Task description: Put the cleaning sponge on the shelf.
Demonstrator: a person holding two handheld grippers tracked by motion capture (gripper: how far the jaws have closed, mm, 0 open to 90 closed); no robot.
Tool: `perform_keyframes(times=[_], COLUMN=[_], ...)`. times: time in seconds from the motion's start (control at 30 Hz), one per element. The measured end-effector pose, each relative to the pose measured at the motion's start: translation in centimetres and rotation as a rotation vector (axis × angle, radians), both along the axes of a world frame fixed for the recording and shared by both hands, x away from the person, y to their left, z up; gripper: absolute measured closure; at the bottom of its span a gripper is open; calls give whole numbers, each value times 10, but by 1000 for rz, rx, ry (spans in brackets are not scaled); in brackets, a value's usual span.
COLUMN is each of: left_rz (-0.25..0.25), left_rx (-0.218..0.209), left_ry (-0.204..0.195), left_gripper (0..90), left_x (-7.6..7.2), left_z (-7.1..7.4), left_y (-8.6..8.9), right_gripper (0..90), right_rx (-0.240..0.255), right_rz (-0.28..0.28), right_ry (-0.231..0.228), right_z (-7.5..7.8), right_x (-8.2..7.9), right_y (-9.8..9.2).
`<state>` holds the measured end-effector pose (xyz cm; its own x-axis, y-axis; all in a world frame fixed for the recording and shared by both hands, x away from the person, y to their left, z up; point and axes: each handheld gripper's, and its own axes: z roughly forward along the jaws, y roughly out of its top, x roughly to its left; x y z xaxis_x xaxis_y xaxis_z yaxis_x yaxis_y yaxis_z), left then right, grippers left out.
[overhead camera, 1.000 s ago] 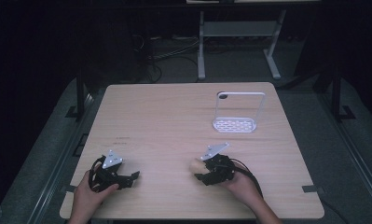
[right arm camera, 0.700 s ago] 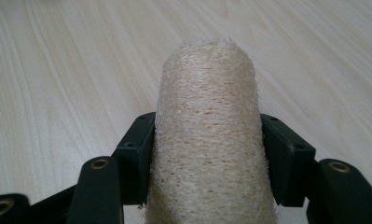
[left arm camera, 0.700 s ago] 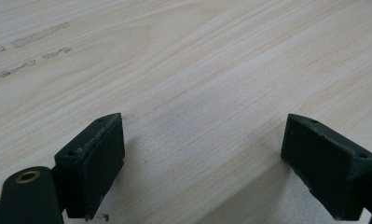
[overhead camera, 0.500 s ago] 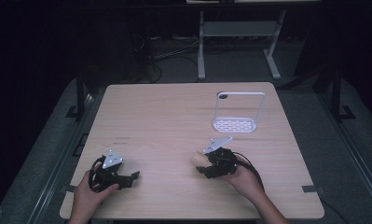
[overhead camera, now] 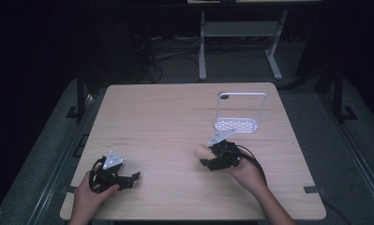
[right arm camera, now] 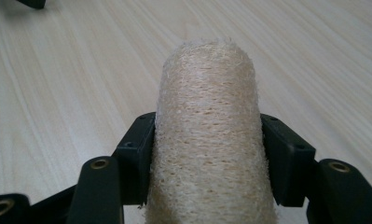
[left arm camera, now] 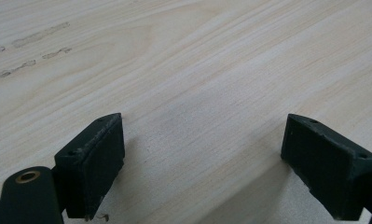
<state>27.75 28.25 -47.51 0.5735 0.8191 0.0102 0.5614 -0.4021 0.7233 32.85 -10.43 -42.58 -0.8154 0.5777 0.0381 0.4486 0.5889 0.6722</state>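
At a wooden worktop (overhead camera: 175, 117), the right gripper (overhead camera: 208, 157) holds a beige loofah roll (right arm camera: 207, 135) pinched between its jaws, just above the surface near a white rack (overhead camera: 238, 112); the left gripper (overhead camera: 128, 180) rests with jaws wide and empty. The springy, fibrous roll could slip if the squeeze loosens in transit

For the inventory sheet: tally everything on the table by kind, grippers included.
Grippers: 2, left gripper open, right gripper shut on the loofah
Beige loofah: 1
White rack with perforated base: 1
Total: 4
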Motion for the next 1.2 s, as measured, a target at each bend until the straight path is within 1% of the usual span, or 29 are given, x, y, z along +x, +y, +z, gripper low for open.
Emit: perform_keyframes(times=[0.67, 0.87, 1.03, 1.2], left_rz=[2, 2, 2, 2], left_rx=[-2, -2, -2, -2], left_ry=[3, 3, 3, 3], left_gripper=[128, 128, 128, 128], left_x=[0, 0, 0, 0], left_z=[0, 0, 0, 0], left_y=[0, 0, 0, 0], right_gripper=[417, 417, 416, 417], right_rx=[3, 8, 10, 17], right_rz=[-25, -44, -58, -83], right_ry=[-21, -20, -28, -26], right_z=[13, 16, 17, 18], right_x=[19, 26, 31, 38], right_y=[-10, -14, -18, -23])
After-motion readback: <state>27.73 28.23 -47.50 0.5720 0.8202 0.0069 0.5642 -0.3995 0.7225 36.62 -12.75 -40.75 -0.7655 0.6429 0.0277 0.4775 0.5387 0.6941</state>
